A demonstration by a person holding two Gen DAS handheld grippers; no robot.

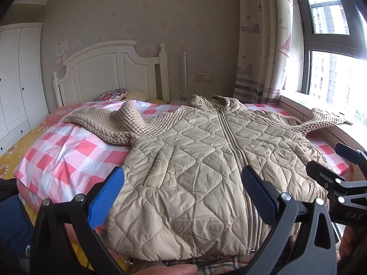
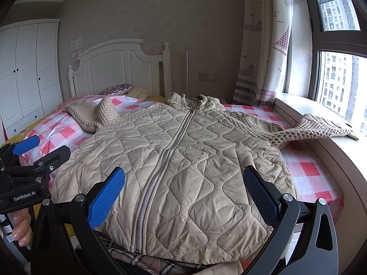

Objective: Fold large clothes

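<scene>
A beige quilted jacket [image 1: 190, 160] [image 2: 183, 160] lies face up on the bed, zipped, hood towards the headboard. Its knitted left sleeve [image 1: 110, 121] [image 2: 94, 114] is spread over the checked sheet. The knitted right sleeve [image 1: 321, 121] [image 2: 321, 128] reaches onto the window ledge. My left gripper [image 1: 183, 190] hovers open above the jacket's lower left part, nothing between its blue pads [image 1: 105, 197]. My right gripper [image 2: 183, 190] hovers open above the lower right part, its blue pads [image 2: 107, 197] also empty. Each gripper appears in the other's view: the right gripper [image 1: 330, 160], the left gripper [image 2: 39, 147].
The bed carries a pink and white checked sheet [image 1: 68, 153] with a patterned pillow [image 1: 112, 94] by the white headboard [image 1: 110, 73]. A white wardrobe [image 1: 16, 80] stands at the left. Curtain [image 1: 263, 34], window [image 1: 339, 68] and ledge [image 2: 309, 110] line the right. Plaid fabric [image 2: 137, 259] lies under the jacket's hem.
</scene>
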